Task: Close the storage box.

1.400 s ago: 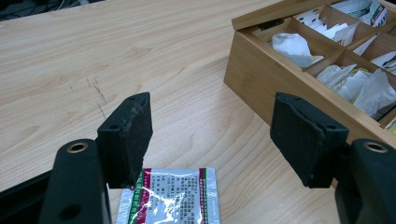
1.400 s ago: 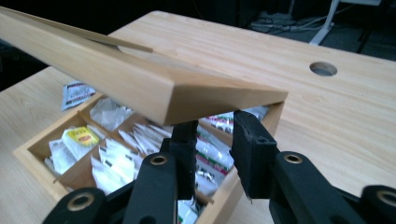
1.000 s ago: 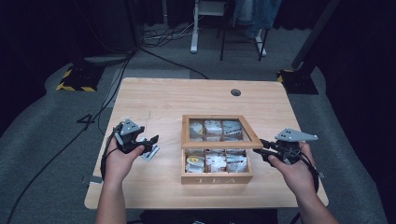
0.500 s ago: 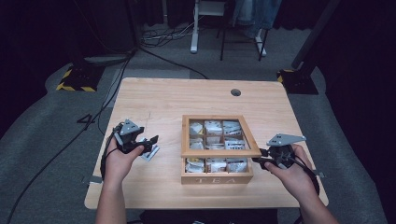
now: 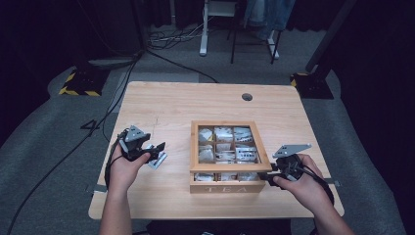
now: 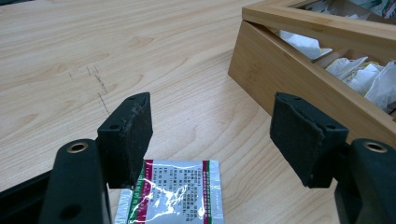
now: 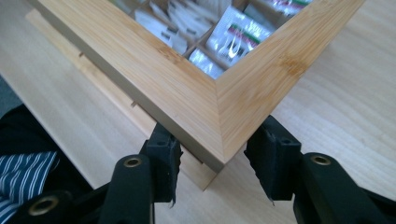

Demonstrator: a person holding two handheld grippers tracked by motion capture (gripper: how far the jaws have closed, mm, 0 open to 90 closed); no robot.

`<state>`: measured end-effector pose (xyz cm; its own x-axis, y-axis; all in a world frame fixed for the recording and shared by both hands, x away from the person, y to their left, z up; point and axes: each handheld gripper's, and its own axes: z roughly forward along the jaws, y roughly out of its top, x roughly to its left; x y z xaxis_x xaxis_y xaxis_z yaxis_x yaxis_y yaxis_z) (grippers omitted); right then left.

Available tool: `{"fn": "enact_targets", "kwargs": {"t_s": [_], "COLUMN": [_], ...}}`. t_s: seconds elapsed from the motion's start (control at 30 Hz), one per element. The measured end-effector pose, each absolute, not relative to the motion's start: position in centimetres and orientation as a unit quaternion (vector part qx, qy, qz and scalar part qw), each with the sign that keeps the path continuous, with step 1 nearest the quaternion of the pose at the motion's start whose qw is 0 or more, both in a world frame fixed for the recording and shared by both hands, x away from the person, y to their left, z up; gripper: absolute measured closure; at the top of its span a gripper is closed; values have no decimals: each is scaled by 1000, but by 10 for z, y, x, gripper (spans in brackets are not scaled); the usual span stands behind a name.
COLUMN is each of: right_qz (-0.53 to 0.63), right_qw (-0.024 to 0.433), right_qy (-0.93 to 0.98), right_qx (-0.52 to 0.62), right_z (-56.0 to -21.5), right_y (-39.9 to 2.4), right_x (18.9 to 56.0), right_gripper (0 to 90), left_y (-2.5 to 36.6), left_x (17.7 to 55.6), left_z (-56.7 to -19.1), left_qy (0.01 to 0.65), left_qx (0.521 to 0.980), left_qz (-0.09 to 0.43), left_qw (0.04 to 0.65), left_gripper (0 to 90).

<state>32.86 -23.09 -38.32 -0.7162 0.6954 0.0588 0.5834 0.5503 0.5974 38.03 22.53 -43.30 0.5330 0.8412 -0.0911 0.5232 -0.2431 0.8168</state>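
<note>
At the tea box's (image 5: 228, 152) near right corner, right gripper (image 7: 212, 163) jaws have just been opening, straddling the lid corner; left gripper (image 6: 210, 135) open above a tea sachet (image 6: 173, 191); release should finish squarely.

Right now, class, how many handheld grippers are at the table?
2. The left gripper hangs open over a tea sachet, left of the wooden tea box. The right gripper, its jaws just opened wider, straddles that box's near right corner. None seems hidden.

open claw (image 6: 219, 135) over sachet (image 6: 173, 192), wooden tea box (image 6: 299, 84) beside
</note>
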Motion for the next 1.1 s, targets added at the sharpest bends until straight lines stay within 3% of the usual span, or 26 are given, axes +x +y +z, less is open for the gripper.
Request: {"fn": "enact_targets", "kwargs": {"t_s": [0.8,1.1], "right_qz": [222,234], "right_qw": [75,86], "right_qy": [908,911], "right_qx": [347,330], "right_z": [-395,-392], "right_y": [-223,-222], "right_x": [328,324], "right_gripper": [499,387], "left_y": [224,226], "left_x": [382,381], "left_z": [-436,-438], "left_qy": [447,451], "left_qx": [774,774], "left_qz": [186,187], "left_qw": [408,403], "left_gripper": [303,302]}}
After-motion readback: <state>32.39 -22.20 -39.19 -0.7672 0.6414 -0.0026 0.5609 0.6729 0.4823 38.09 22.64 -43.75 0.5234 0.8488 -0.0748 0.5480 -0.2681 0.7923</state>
